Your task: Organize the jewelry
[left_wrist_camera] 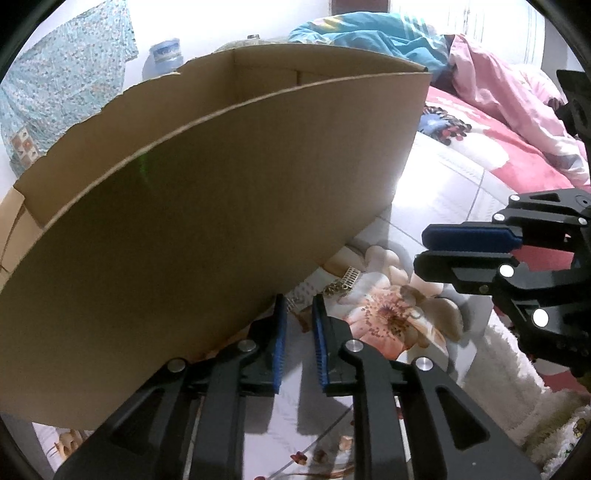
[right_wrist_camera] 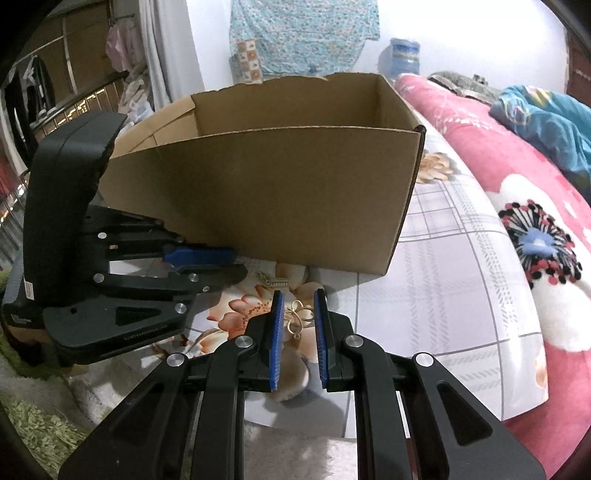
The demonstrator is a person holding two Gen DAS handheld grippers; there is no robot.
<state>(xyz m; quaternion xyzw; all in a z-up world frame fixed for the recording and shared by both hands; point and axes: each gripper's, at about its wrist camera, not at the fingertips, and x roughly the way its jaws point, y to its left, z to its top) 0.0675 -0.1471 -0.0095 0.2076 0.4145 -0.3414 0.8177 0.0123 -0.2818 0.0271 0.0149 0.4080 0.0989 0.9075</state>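
No writing can be read anywhere; a small label on the left gripper's [right_wrist_camera: 207, 266] body is too blurred. Between the right gripper's [right_wrist_camera: 299, 317] blue pads, which stand narrowly apart, lies a gold wire ornament [right_wrist_camera: 297, 319] on the floral sheet [right_wrist_camera: 461, 258], seemingly not clamped. Just ahead of the left gripper's [left_wrist_camera: 297, 325] narrowly parted fingers lies a small metal chain piece [left_wrist_camera: 345, 282], at the foot of the cardboard box [left_wrist_camera: 207, 206]. Beyond, the open box blocks most of the view; further right lie a pink blanket [right_wrist_camera: 517, 177] and blue cloth [left_wrist_camera: 365, 31].
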